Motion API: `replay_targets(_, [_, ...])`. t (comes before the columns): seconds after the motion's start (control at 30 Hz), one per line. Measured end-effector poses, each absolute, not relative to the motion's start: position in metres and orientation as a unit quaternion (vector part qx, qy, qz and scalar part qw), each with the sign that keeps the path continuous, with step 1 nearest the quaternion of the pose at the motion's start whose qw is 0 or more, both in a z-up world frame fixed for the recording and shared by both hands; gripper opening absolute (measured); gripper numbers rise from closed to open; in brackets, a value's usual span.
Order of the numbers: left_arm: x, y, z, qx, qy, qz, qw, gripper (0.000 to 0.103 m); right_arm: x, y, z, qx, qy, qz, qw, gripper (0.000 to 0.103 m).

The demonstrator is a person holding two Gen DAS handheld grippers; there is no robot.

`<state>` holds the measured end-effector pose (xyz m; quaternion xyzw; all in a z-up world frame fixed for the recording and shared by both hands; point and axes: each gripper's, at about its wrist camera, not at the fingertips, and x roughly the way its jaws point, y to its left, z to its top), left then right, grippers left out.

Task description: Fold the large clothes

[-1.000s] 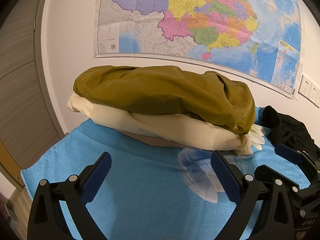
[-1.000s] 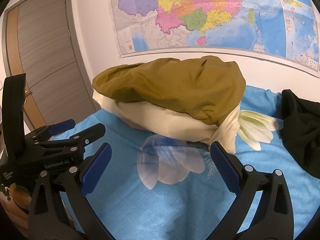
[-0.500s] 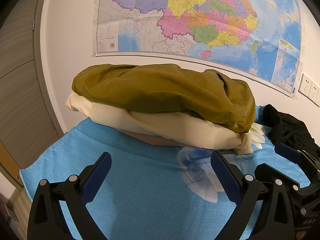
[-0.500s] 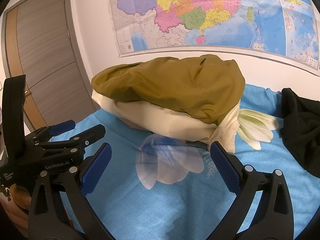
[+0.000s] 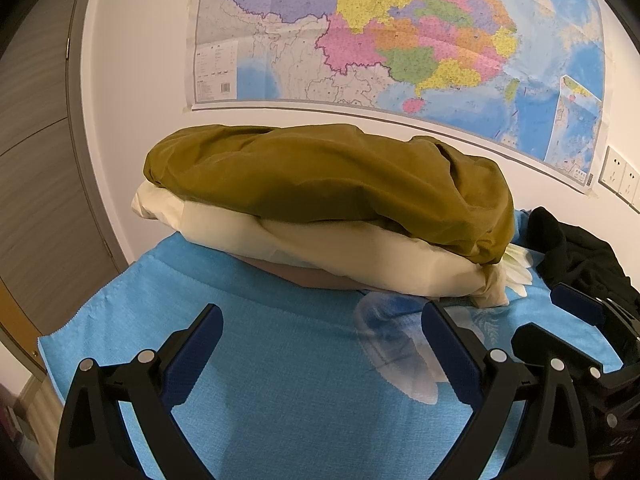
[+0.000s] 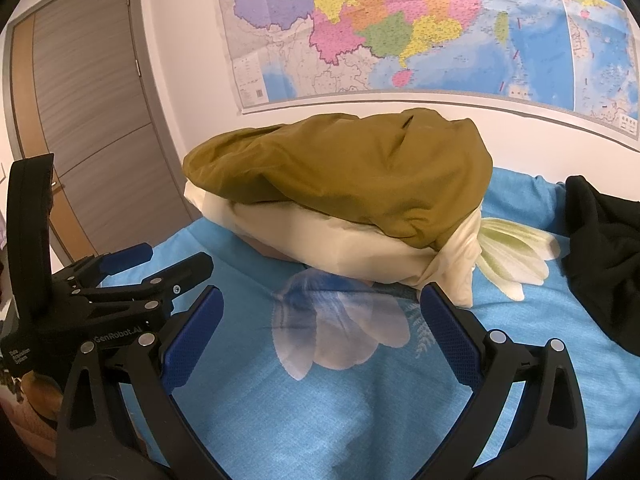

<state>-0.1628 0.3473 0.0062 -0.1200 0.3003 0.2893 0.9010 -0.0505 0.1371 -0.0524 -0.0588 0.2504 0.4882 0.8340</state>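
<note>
An olive-green garment [image 5: 328, 188] [image 6: 352, 172] lies folded on top of a cream garment [image 5: 328, 252] [image 6: 332, 248], with a brown one barely showing beneath, stacked at the far side of a blue bed sheet [image 5: 280, 380] [image 6: 360, 408]. A black garment [image 5: 580, 256] [image 6: 604, 248] lies crumpled to the right. My left gripper [image 5: 322, 340] hovers open over the sheet in front of the stack, holding nothing. My right gripper [image 6: 320, 320] is open and empty too, just right of the left one; the left gripper's body [image 6: 100, 292] shows at its side.
A large coloured map [image 5: 400, 40] hangs on the white wall behind the bed. A grey wood door [image 6: 92, 112] stands at the left. Wall sockets [image 5: 620, 176] sit at the right. The sheet's left edge [image 5: 80, 312] drops off toward the floor.
Both grippers have drifted very slightly; the stack sits a touch higher in both views. Nothing was grasped or released.
</note>
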Motion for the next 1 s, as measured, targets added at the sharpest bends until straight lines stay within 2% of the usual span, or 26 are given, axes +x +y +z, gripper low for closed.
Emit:
replay_targets(0.47, [-0.162, 0.349, 0.005, -0.119, 0.301, 0.287, 0.902, 0.096, -0.051, 0.139, -0.052, -0.058, 0.250, 0.489, 0.834, 0.097])
replay_targets(0.67, [-0.160, 0.339, 0.008, -0.088, 0.283, 0.282, 0.912, 0.096, -0.050, 0.137, -0.052, -0.056, 0.249, 0.485, 0.836, 0.097])
replay_targets(1.0, [-0.136, 0.318, 0.004, -0.107, 0.306, 0.222, 0.919, 0.096, -0.038, 0.106, -0.054, -0.035, 0.254, 0.452, 0.854, 0.097])
